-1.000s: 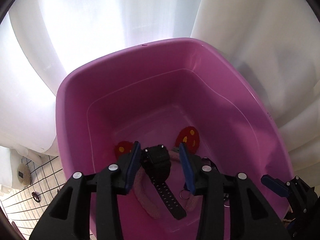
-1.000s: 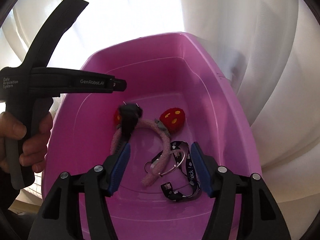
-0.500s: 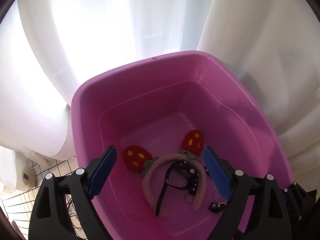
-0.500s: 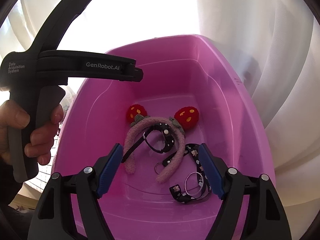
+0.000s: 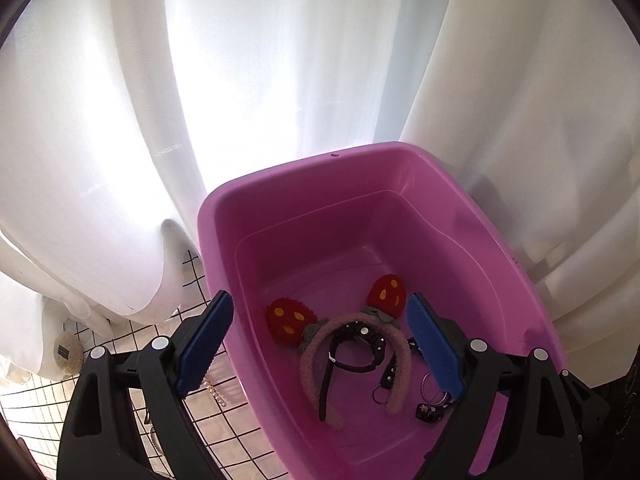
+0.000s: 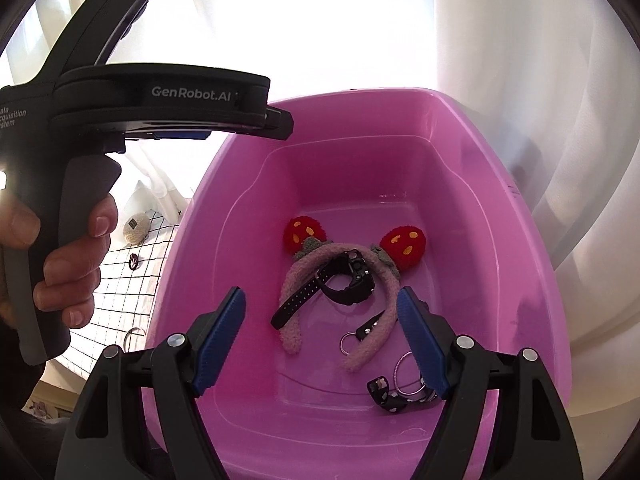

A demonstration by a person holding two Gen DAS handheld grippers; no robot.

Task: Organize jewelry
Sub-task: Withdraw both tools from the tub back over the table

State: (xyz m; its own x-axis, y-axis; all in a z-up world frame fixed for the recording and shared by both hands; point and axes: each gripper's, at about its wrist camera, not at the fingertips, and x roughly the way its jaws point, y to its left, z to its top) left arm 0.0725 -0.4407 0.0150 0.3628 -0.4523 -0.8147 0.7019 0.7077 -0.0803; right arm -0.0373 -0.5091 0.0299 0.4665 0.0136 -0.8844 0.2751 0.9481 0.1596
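Observation:
A pink plastic tub [image 5: 280, 184] holds a fuzzy pink headband [image 5: 402, 360] with two red spotted ears. A black watch [image 6: 348, 280] lies across the headband, its strap pointing down-left. A black patterned lanyard [image 6: 390, 394] with metal rings rests in the tub's near right corner, and a small key ring [image 6: 349, 338] lies beside the headband. My left gripper [image 5: 320, 298] hangs open above the tub's near left side with nothing between its blue pads. My right gripper [image 6: 321, 292] is also open and empty over the tub. A hand [image 6: 72, 264] grips the left tool's handle.
White curtains [image 5: 280, 60] hang behind and around the tub. Left of it a white cloth with a black grid [image 5: 224, 432] carries a beaded chain [image 5: 216, 392], a round beige object [image 5: 68, 354], a dark ring [image 6: 134, 260] and a thin metal ring [image 6: 134, 332].
The left gripper opened and let go of the black watch, which dropped onto the headband. Both grippers then drew back and up from the tub, the right one opening slightly wider.

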